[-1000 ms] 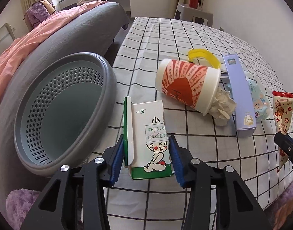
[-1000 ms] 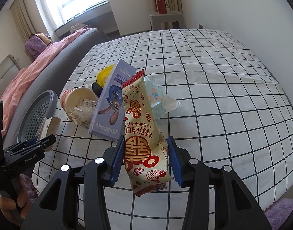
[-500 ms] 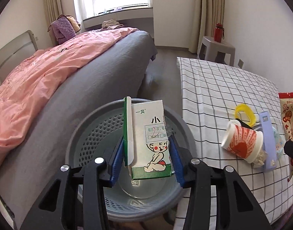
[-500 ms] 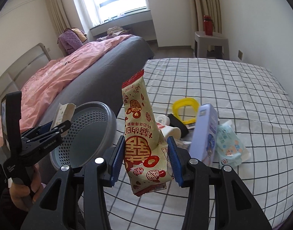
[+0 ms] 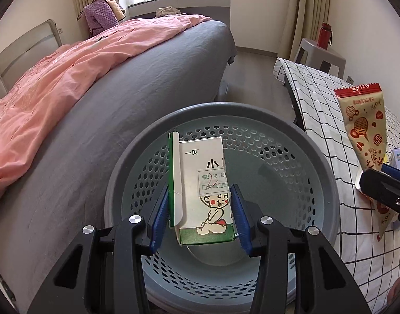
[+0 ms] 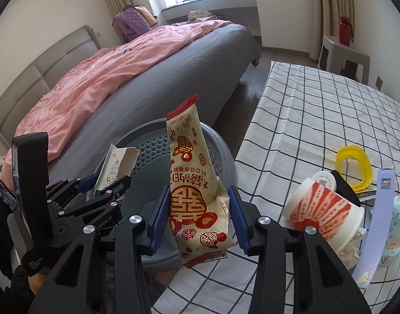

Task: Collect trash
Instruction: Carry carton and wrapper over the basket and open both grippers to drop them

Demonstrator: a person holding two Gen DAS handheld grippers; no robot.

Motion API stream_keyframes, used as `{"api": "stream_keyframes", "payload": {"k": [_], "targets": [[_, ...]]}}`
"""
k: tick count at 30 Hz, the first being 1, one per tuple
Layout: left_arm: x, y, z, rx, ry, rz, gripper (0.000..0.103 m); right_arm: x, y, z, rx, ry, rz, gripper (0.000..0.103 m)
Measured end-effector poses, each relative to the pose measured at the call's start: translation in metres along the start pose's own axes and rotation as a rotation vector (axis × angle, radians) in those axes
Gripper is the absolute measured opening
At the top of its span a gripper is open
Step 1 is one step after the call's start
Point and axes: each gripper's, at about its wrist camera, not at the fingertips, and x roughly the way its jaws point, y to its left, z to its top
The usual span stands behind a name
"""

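My left gripper [image 5: 200, 216] is shut on a white and green medicine box [image 5: 201, 191] with a cartoon child on it, held over the grey perforated basket [image 5: 252, 120]. In the right wrist view that same left gripper [image 6: 105, 183] and box [image 6: 116, 164] hang above the basket [image 6: 147, 149]. My right gripper [image 6: 198, 219] is shut on a cream and red snack wrapper [image 6: 192, 183], held upright at the basket's edge beside the table. The wrapper [image 5: 365, 128] also shows at the right of the left wrist view.
On the checked tablecloth [image 6: 317, 110] lie a tipped red and white paper cup [image 6: 323, 209], a yellow ring [image 6: 353, 164], a pale purple box [image 6: 378, 225] and a tissue pack [image 6: 396, 225]. A bed with grey sheet [image 5: 121, 99] and pink quilt [image 5: 69, 65] stands behind the basket.
Both grippers have swung left, away from the table towards the basket. The box now hangs over the basket's middle, and the wrapper has come up to its rim.
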Motion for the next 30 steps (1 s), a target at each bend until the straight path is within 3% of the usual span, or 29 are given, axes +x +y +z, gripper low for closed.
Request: {"api": "stream_keyframes", "payload": {"k": [13, 15, 18, 30], "targets": [[0.003, 0.024, 0.004, -0.062, -0.001, -0.012, 0.048, 0.030, 0.021, 0.011, -0.042, 0.035, 0.031, 0.046], [0.002, 0.026, 0.005, -0.070, -0.005, -0.011, 0.055, 0.028, 0.021, 0.012, -0.042, 0.021, 0.027, 0.061], [0.000, 0.028, 0.005, -0.076, -0.014, -0.007, 0.063, 0.022, 0.021, 0.012, -0.039, -0.006, 0.019, 0.070], [0.000, 0.028, 0.005, -0.083, -0.018, 0.002, 0.069, 0.019, 0.017, 0.011, -0.033, -0.012, 0.000, 0.070]]}}
